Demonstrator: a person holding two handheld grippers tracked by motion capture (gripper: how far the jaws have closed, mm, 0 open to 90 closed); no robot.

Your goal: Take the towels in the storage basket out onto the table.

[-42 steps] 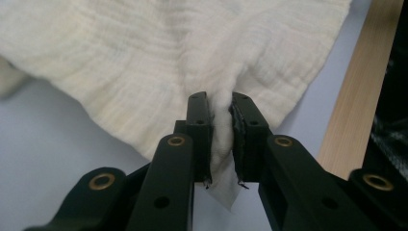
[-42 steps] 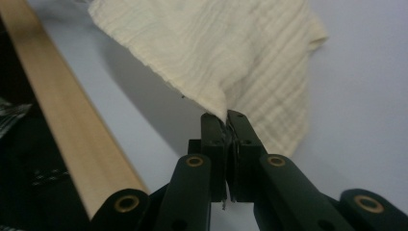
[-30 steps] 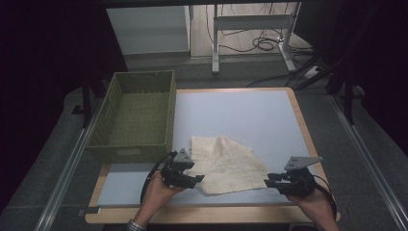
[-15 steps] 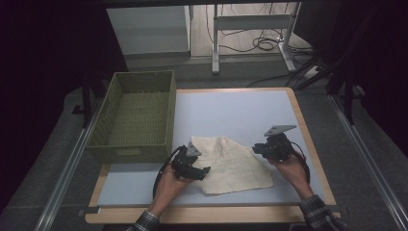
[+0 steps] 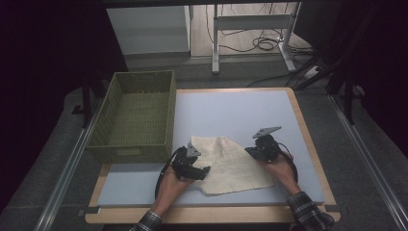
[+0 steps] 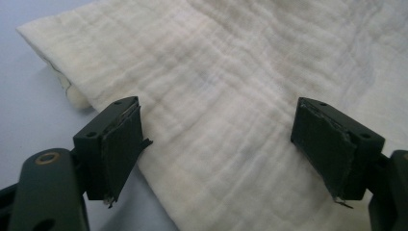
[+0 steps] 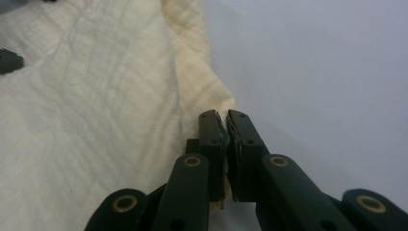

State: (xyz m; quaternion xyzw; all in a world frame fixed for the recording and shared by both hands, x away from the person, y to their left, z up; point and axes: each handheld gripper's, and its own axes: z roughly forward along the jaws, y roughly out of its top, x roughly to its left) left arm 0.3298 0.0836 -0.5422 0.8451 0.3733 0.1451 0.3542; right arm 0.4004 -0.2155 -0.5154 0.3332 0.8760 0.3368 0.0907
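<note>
- Our right tool (image 7: 226,126) had just been closing, and its jaws stood pressed together on the thin edge of the cream cloth (image 7: 86,110), the corner pinched between the pads.
- Our left tool (image 6: 219,144) had just been opening; its jaws stood wide apart with the cloth lying under and ahead of them, the pads pressing on nothing.
- Ahead of both tools the cloth lay rumpled and partly folded on the blue-grey surface (image 5: 231,110), between the two tools; beyond our left tool stood the green woven basket (image 5: 137,113), apart from the cloth.
- To do this step well, we judged that the left tool should settle on the near edge and take a single layer before any lift, while the right tool kept its pinch without dragging, so the fabric spreads evenly.
- We could read no brand, label or writing on the cloth, basket or tools.
</note>
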